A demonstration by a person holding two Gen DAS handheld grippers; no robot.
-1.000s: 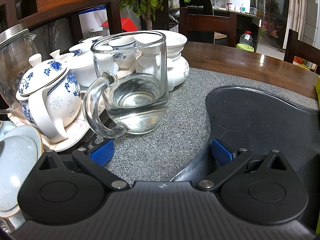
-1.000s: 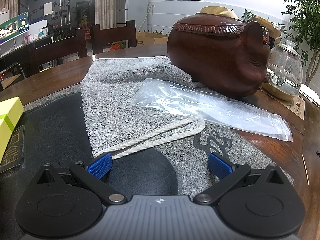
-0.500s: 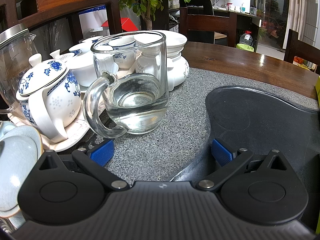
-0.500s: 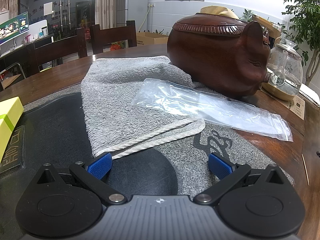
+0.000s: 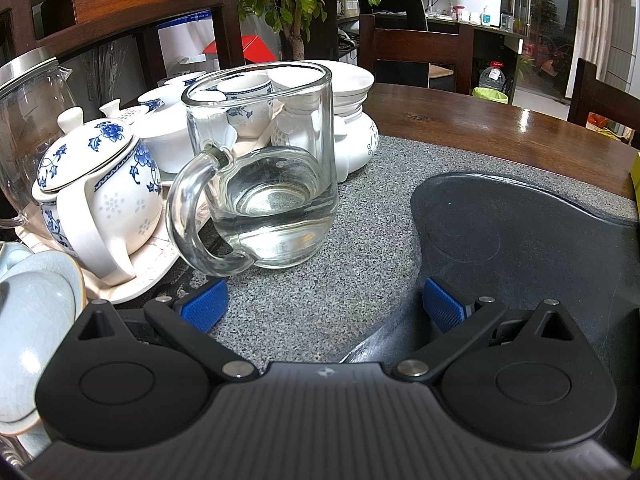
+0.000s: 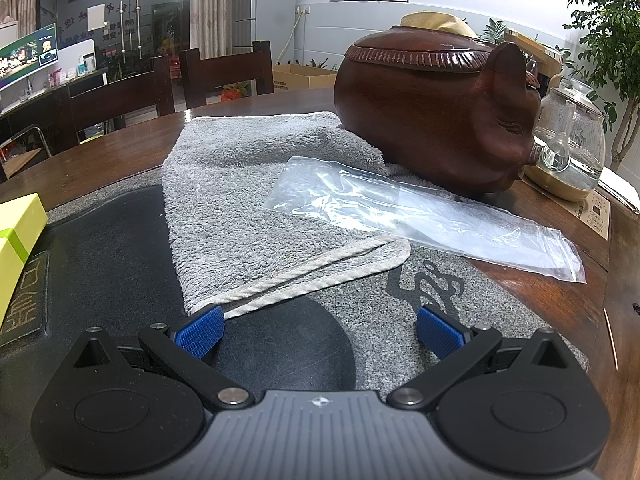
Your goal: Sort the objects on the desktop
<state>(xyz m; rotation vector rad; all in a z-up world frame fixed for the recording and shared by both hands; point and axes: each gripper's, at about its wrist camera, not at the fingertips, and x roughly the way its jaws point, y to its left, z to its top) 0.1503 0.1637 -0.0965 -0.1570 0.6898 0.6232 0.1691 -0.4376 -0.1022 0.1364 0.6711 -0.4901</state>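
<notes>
In the left wrist view a clear glass mug [image 5: 276, 184] with a little water stands on the grey stone tray [image 5: 304, 312], handle toward me. My left gripper [image 5: 322, 306] is open just short of it, nothing between its blue pads. In the right wrist view a folded grey towel [image 6: 244, 200] lies across the tray, with an empty clear plastic bag [image 6: 420, 212] resting partly on it. My right gripper [image 6: 318, 330] is open near the towel's front hem and holds nothing.
A blue-and-white teapot [image 5: 96, 192], white cups and a stack of bowls [image 5: 348, 120] crowd the left beside the mug. A carved wooden pig jar [image 6: 436, 120] and a glass kettle [image 6: 572, 148] stand behind the towel. A yellow-green box [image 6: 16, 228] lies at left.
</notes>
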